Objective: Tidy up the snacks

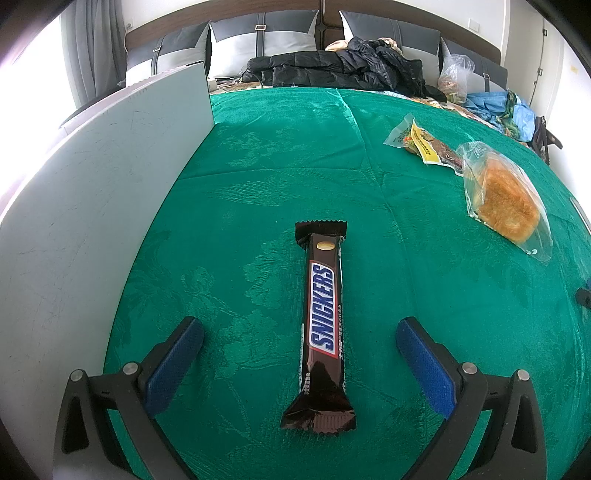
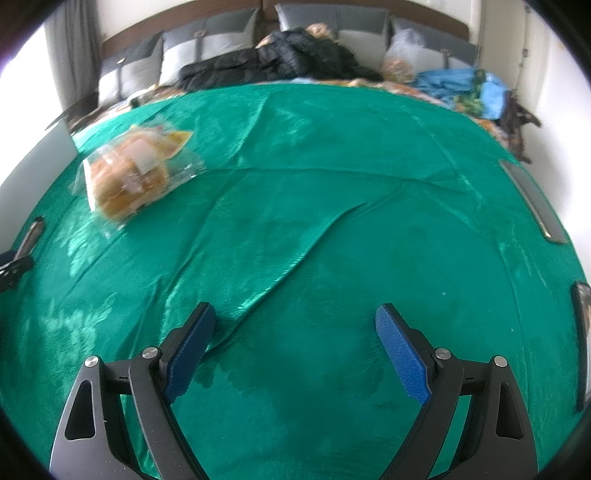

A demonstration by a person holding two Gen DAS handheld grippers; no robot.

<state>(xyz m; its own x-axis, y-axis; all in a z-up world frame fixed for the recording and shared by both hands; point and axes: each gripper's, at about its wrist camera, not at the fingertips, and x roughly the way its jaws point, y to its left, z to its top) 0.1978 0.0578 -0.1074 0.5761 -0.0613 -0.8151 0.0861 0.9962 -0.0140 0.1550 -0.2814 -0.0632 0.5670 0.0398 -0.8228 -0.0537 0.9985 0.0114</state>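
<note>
A Snickers bar lies lengthwise on the green cloth, between the open jaws of my left gripper, which is not touching it. A bagged bread bun lies to the right, with a yellow-labelled snack packet just behind it. In the right wrist view the bun and the yellow packet sit far left, blurred. My right gripper is open and empty over bare cloth.
A white upright panel stands along the left of the cloth. Behind the cloth are pillows, a black jacket, a plastic bag and blue clothing. Dark flat objects lie at the right edge.
</note>
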